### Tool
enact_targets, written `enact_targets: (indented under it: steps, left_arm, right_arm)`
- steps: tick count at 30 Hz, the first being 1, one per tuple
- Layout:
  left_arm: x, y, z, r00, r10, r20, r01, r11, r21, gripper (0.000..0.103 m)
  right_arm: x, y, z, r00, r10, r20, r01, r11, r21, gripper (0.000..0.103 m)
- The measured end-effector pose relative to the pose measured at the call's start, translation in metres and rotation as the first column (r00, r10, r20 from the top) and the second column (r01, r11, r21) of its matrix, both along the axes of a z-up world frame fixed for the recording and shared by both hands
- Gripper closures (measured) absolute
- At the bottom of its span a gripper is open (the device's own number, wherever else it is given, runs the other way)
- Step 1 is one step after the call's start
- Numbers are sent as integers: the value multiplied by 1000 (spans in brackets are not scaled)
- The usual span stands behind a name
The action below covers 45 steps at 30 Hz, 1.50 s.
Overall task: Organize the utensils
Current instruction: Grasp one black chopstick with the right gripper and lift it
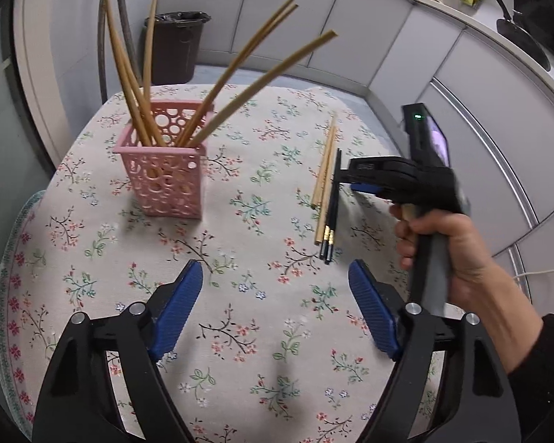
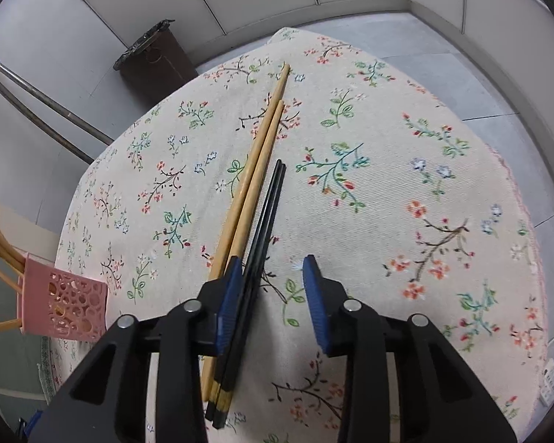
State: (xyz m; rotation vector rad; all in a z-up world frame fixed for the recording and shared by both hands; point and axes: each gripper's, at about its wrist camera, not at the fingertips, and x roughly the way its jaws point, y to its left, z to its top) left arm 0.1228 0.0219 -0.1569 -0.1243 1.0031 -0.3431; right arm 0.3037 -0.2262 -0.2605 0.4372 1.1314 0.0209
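A pink perforated basket point(image 1: 166, 177) stands on the floral tablecloth point(image 1: 240, 332) with several wooden chopsticks point(image 1: 240, 85) leaning out of it. It also shows at the left edge of the right wrist view point(image 2: 64, 304). Two wooden chopsticks point(image 2: 256, 170) and a pair of black chopsticks point(image 2: 266, 217) lie side by side on the cloth point(image 2: 387, 203). My right gripper point(image 2: 271, 295) is open, low over them, its left finger point(image 2: 227, 306) between the wooden and black pairs, the black pair between the fingers. My left gripper point(image 1: 277, 310) is open and empty above the cloth.
A dark waste bin point(image 1: 175, 46) stands on the floor beyond the table, beside metal poles point(image 2: 44, 110). White cabinets point(image 1: 461, 74) run along the back and right, with a black pan point(image 1: 520, 33) on the counter.
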Motion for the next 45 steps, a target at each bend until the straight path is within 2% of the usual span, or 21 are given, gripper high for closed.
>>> enact_targets:
  steps: [4, 7, 10, 15, 22, 27, 31, 35, 40, 43, 45]
  left_arm:
    - [-3, -6, 1, 1000, -28, 4, 28, 1000, 1, 28]
    - [-6, -12, 1, 998, -55, 16, 55, 998, 14, 29]
    - [-8, -17, 0, 997, -77, 18, 76, 997, 18, 29]
    - [-10, -22, -1, 995, -100, 14, 100, 995, 22, 30]
    - [-10, -26, -5, 992, -128, 2, 128, 991, 26, 32]
    - [-11, -27, -6, 991, -134, 3, 134, 990, 35, 32]
    - [-11, -29, -6, 990, -138, 7, 138, 989, 45, 33]
    - [-12, -32, -8, 988, -155, 6, 154, 986, 59, 40]
    - [-15, -39, -11, 982, -189, 1, 188, 979, 79, 44]
    - [-18, -48, -13, 976, -218, 0, 217, 971, 96, 46]
    - [-20, -56, -14, 970, -241, 1, 240, 965, 107, 49]
  right_arm:
    - [3, 8, -3, 1000, 7, 4, -7, 999, -42, 76]
    - [4, 9, -3, 1000, 6, 3, -6, 1000, -27, 85]
    - [3, 4, -4, 1000, -8, -4, 8, 1000, 12, 88]
    - [-1, -8, -7, 1000, -24, -17, 25, 996, 89, 89]
    - [-10, -13, -7, 998, 32, -56, -25, 991, 128, 89]
    - [-12, -23, -5, 999, -1, -47, 9, 986, 167, 89]
    - [-10, -15, -8, 999, 6, -53, 0, 994, 113, 89]
    - [-8, -10, -4, 998, 6, -59, -4, 999, 32, 89]
    - [-2, -4, -3, 998, 14, -54, -15, 1000, -16, 89]
    - [2, 13, -5, 996, 74, -50, -80, 988, -133, 94]
    - [1, 13, -2, 994, 90, -55, -96, 989, -112, 97]
